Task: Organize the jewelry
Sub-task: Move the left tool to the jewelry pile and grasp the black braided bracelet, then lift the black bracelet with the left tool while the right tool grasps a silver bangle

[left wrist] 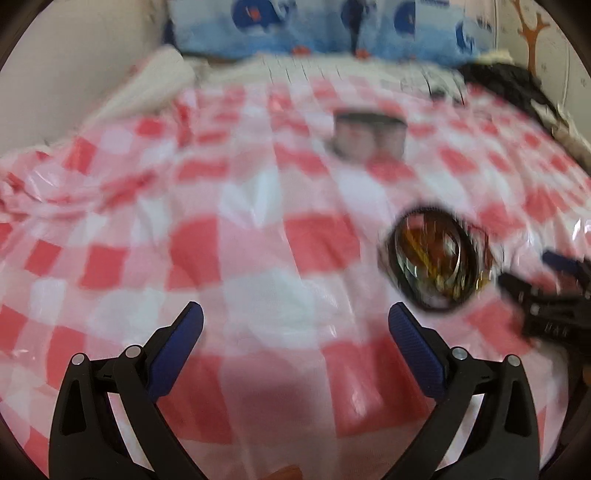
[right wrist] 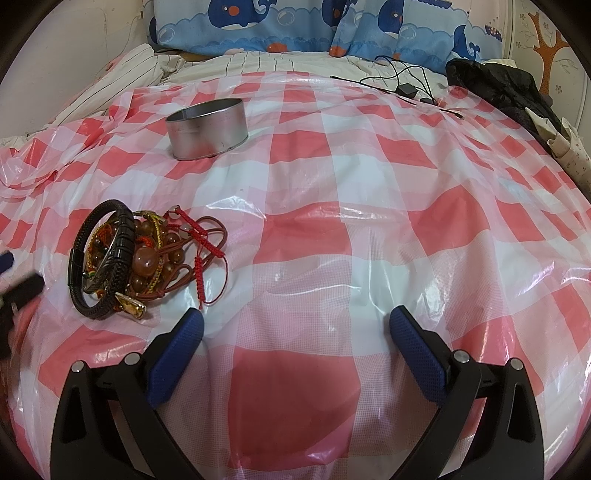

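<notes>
Bed covered by a red-and-white checked plastic sheet (right wrist: 332, 206), with whale-print pillows (right wrist: 295, 29) at 12 o'clock and a dark garment (right wrist: 509, 88) at 1 o'clock, seen from the right wrist. A round metal tin (right wrist: 207, 129), open at the top and apparently empty, stands on the sheet at 11 o'clock, well apart from the jewelry. The jewelry pile (right wrist: 136, 254) lies at 9 o'clock in the right wrist view and at 3 o'clock in the blurred left wrist view: a black braided bracelet (right wrist: 103, 258) leaning over amber beads (right wrist: 147, 262), with red knotted cords (right wrist: 199, 251) trailing toward the centre. Thin black cables (right wrist: 406, 81) rest near the pillows.

Right gripper (right wrist: 295, 332): fingers spread wide, holding nothing, just beside the pile's near edge. Left gripper (left wrist: 295, 328): fingers likewise spread and empty, over bare sheet, the pile at its 3 o'clock; its view is motion-blurred, so fine detail is unreliable.

Judged stage: nothing yet grasped; pieces remain to be moved, probably into the tin.

Risks: the pieces are tangled, so lifting one bracelet could drag cords and beads along and scatter them; the slick, wrinkled plastic may bunch between the fingers or let beads roll; the light tin could tip on the soft bed if nudged
</notes>
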{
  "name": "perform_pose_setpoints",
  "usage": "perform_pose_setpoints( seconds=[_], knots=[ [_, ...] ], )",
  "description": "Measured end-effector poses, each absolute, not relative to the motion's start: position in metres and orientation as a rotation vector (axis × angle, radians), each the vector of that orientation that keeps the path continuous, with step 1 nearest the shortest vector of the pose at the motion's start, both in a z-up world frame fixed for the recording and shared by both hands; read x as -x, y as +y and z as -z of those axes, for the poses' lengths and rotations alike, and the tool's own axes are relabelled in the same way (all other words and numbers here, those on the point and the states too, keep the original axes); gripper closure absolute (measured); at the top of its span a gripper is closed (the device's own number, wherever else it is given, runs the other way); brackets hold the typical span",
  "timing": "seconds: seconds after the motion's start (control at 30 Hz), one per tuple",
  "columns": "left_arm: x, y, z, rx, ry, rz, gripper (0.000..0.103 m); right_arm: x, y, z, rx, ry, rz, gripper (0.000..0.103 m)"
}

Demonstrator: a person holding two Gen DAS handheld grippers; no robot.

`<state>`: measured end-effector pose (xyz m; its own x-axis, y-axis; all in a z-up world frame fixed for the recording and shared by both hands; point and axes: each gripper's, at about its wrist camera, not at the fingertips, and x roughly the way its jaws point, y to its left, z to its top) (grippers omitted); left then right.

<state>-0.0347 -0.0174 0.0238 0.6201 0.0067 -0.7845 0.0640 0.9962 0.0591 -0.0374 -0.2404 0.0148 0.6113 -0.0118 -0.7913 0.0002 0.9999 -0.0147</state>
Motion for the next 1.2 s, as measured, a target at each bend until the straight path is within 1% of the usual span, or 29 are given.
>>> perform_pose_setpoints(
  seconds=[0.1,0.27,0.3,0.33,0.4,0.43,0.47,0.5,0.53,0.57,0.7,0.77,0.8,0.87,0.9,1.03,1.2],
  knots=[
    [0.034,-0.013,-0.022,-0.046,0.918,0.032,0.006,0.037,-0.240,-0.015,0.014,0.913,0.007,0.006],
    [0.037,-0.028,-0.041,-0.044,0.831,0.149,0.010,0.037,-0.241,-0.014,0.016,0.915,0.009,0.006],
    [0.036,-0.032,-0.044,-0.050,0.817,0.173,0.012,0.037,-0.241,-0.014,0.016,0.916,0.009,0.006],
    [0.035,-0.036,-0.047,-0.064,0.809,0.181,0.016,0.037,-0.241,-0.013,0.017,0.917,0.009,0.006],
    [0.029,-0.046,-0.051,-0.115,0.803,0.199,0.019,0.037,-0.241,-0.013,0.017,0.918,0.010,0.006],
    [0.026,-0.050,-0.052,-0.142,0.799,0.210,0.026,0.037,-0.240,-0.013,0.017,0.919,0.010,0.006],
    [0.021,-0.054,-0.052,-0.155,0.802,0.227,0.038,0.036,-0.240,-0.013,0.017,0.919,0.010,0.006],
    [0.016,-0.057,-0.051,-0.159,0.809,0.254,0.044,0.036,-0.240,-0.013,0.017,0.919,0.009,0.006],
    [0.012,-0.058,-0.051,-0.153,0.814,0.286,0.056,0.036,-0.240,-0.013,0.017,0.919,0.010,0.006],
    [0.007,-0.060,-0.049,-0.141,0.825,0.324,0.065,0.036,-0.240,-0.013,0.017,0.919,0.010,0.006],
    [-0.005,-0.072,-0.040,-0.169,0.854,0.371,0.071,0.036,-0.240,-0.013,0.018,0.919,0.010,0.006],
    [-0.008,-0.077,-0.037,-0.186,0.857,0.378,0.079,0.036,-0.240,-0.013,0.018,0.919,0.010,0.006],
    [-0.010,-0.077,-0.035,-0.185,0.860,0.381,0.081,0.036,-0.240,-0.013,0.017,0.919,0.009,0.006],
    [-0.010,-0.075,-0.036,-0.168,0.859,0.388,0.091,0.036,-0.240,-0.013,0.017,0.919,0.009,0.006],
    [-0.011,-0.074,-0.036,-0.159,0.860,0.390,0.094,0.037,-0.240,-0.013,0.018,0.919,0.010,0.006],
    [-0.015,-0.068,-0.038,-0.105,0.883,0.418,0.097,0.036,-0.240,-0.013,0.017,0.919,0.010,0.006],
    [-0.019,-0.055,-0.053,-0.002,0.875,0.461,0.097,0.036,-0.240,-0.013,0.014,0.920,0.008,0.006]
  ],
)
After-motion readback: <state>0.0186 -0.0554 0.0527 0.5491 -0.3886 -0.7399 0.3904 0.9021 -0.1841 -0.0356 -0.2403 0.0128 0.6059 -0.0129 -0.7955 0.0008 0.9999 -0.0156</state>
